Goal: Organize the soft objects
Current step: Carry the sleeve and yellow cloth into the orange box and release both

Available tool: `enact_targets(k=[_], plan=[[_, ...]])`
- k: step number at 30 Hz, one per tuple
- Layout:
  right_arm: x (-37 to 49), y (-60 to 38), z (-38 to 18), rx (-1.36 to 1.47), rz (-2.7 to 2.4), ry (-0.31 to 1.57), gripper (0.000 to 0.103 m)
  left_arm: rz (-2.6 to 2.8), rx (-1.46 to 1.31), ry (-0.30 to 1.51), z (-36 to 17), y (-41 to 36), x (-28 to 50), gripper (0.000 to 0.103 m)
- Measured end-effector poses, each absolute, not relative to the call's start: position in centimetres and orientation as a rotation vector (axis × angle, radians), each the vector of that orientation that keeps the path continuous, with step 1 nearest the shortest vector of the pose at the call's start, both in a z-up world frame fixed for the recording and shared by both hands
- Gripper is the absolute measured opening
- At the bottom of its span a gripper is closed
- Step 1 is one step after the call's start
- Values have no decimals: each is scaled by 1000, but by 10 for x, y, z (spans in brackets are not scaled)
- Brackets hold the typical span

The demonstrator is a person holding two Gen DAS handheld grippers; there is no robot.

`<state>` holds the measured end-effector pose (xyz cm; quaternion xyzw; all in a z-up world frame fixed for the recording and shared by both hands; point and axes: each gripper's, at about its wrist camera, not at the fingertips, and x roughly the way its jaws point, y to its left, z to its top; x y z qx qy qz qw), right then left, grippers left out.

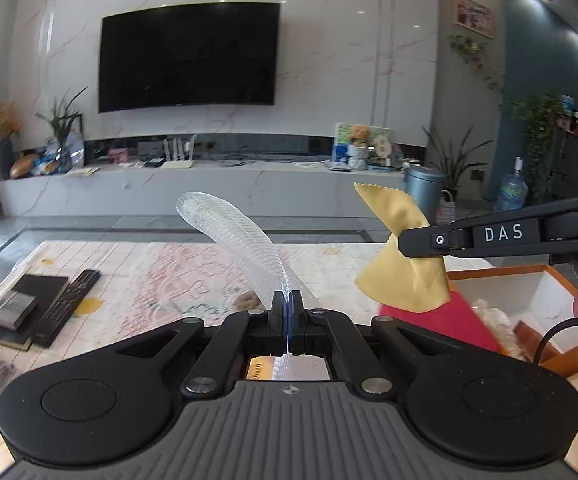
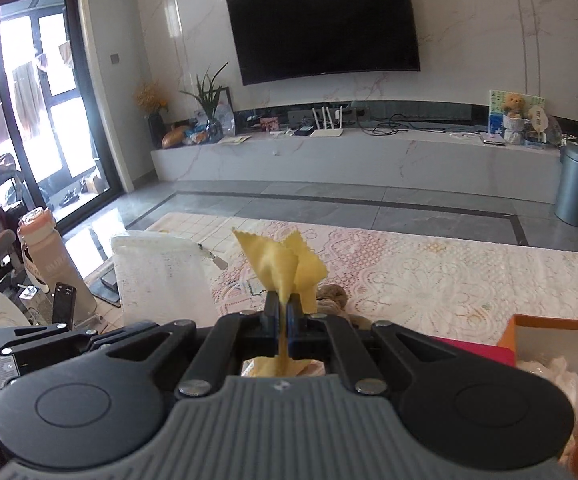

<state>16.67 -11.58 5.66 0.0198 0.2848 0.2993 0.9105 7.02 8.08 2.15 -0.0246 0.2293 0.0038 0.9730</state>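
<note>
My left gripper (image 1: 287, 300) is shut on a white mesh bag (image 1: 241, 240), which arches up and to the left from the jaws. In the right wrist view the same mesh bag (image 2: 161, 276) stands at the left. My right gripper (image 2: 283, 304) is shut on a yellow cloth (image 2: 281, 264) with zigzag edges that fans out above the fingers. From the left wrist view that right gripper (image 1: 405, 246) comes in from the right, pinching the yellow cloth (image 1: 401, 280) at its middle. Both are held above the lace-covered table (image 2: 449, 280).
An orange box (image 1: 545, 292) with a white inside holds pale fluffy stuff at the right, beside a red sheet (image 1: 461, 320). A brown soft lump (image 2: 333, 296) lies mid-table. A remote (image 1: 69, 304) and a black notebook (image 1: 29, 292) lie left. A pink bottle (image 2: 39, 232) stands beyond the table edge.
</note>
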Motion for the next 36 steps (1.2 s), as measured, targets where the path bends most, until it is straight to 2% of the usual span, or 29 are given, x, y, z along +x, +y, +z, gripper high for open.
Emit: enact_targets(k=[10, 16, 29, 36], plan=[[154, -230, 70, 111, 431, 535, 1, -221, -8, 458, 30, 5, 97, 0], [170, -286, 56, 171, 329, 559, 1, -363, -19, 523, 21, -42, 140, 0], [199, -321, -43, 308, 287, 862, 1, -460, 163, 776, -44, -112, 183, 0], [208, -326, -70, 325, 253, 967, 3, -430, 318, 793, -58, -129, 176, 0]])
